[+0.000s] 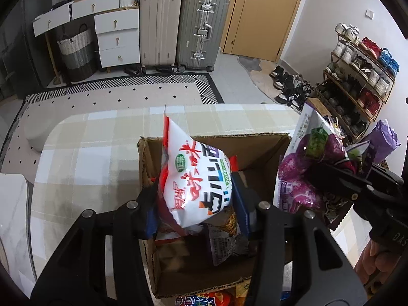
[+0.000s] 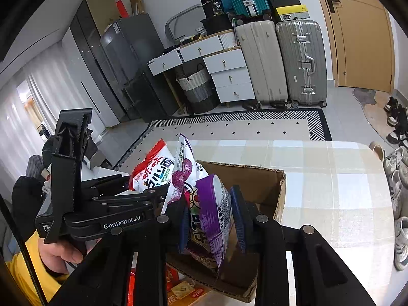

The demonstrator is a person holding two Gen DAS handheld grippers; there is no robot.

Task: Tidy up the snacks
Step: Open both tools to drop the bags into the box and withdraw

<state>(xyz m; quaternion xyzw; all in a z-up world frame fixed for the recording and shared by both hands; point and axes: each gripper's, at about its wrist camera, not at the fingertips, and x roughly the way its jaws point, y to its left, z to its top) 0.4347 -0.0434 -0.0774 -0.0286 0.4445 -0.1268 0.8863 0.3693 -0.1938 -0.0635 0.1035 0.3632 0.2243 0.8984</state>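
My left gripper (image 1: 195, 201) is shut on a white and red snack bag (image 1: 193, 178) and holds it above an open cardboard box (image 1: 255, 150) on the checked table. The bag also shows in the right wrist view (image 2: 153, 168). My right gripper (image 2: 213, 227) is shut on a purple snack bag (image 2: 211, 216), held over the box's near edge (image 2: 280, 191). In the left wrist view the purple bag (image 1: 303, 168) hangs to the right of the box, with the right gripper (image 1: 329, 173) clamped on it. Other packets (image 1: 224, 242) lie inside the box.
The checked tablecloth (image 1: 89, 153) stretches left and behind the box. More snack packets (image 2: 183, 290) lie at the table's near edge. A shoe rack (image 1: 357, 76), suitcases (image 1: 183, 28) and drawers (image 1: 117, 38) stand on the floor beyond.
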